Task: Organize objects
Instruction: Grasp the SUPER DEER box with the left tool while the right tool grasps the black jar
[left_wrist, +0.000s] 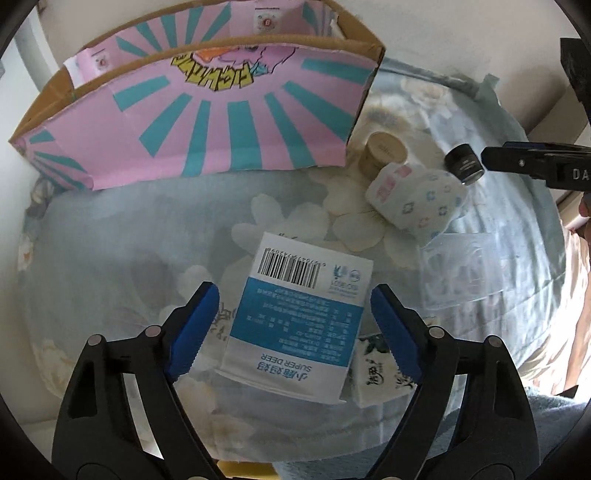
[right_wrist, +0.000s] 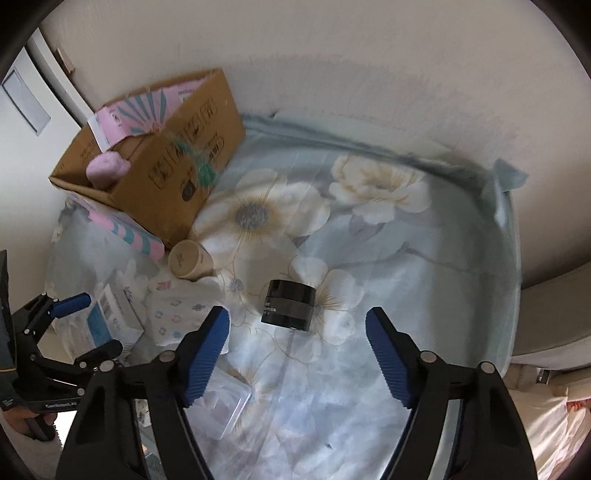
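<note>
One cardboard box, open on top with a pink and teal flap hanging down its front, sits at the far left of the floral bedsheet. One round tan jar rests just right of the box, one soft patterned tissue pack touches it on the near side, and one black cylindrical jar lies on its side further right. One clear plastic lid lies flat nearer in.

The left gripper is spread partway, its ribbed blue pads either side of the one blue and white carton with a barcode, both pads clear of it, gaps showing. A green-printed packet peeks out from under the carton's right edge.

The right gripper also stands partway open, empty, with the black jar just beyond the fingertips, untouched.
</note>
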